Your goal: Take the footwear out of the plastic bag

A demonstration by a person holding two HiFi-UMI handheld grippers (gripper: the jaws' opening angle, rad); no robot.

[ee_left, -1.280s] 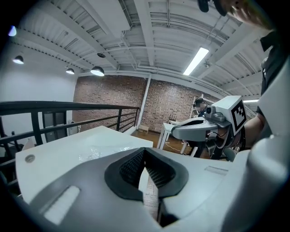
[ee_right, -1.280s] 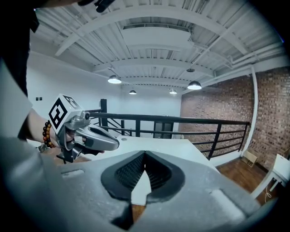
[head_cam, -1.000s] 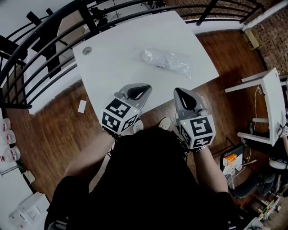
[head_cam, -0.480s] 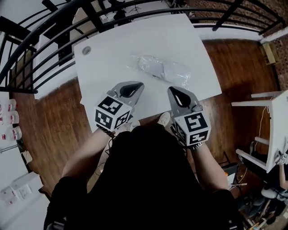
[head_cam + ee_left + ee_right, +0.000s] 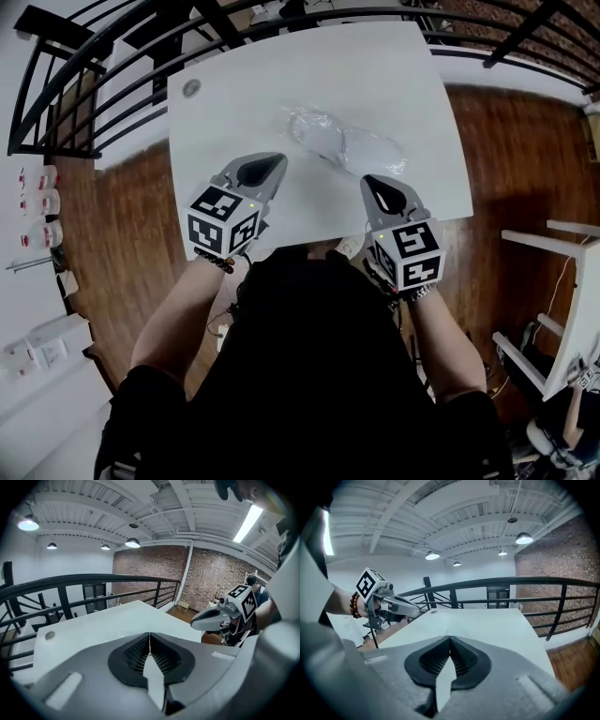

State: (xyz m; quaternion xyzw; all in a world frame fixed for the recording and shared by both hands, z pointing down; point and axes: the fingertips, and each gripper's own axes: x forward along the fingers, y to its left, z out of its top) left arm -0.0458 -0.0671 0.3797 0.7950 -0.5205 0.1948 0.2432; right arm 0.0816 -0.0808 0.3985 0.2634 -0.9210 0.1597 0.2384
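We held the left gripper [image 5: 270,165] and right gripper [image 5: 376,185], jaws clenched empty, above the desk [image 5: 281,66], near side of the plastic bag [image 5: 349,144].

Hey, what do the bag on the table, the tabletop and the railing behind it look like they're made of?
Bag: thin clear plastic film, glossy; it crinkles and glints, and something pale shows through.
Tabletop: smooth matte white, likely laminate or painted board.
Railing: black, probably painted metal, judging by its slim bars.
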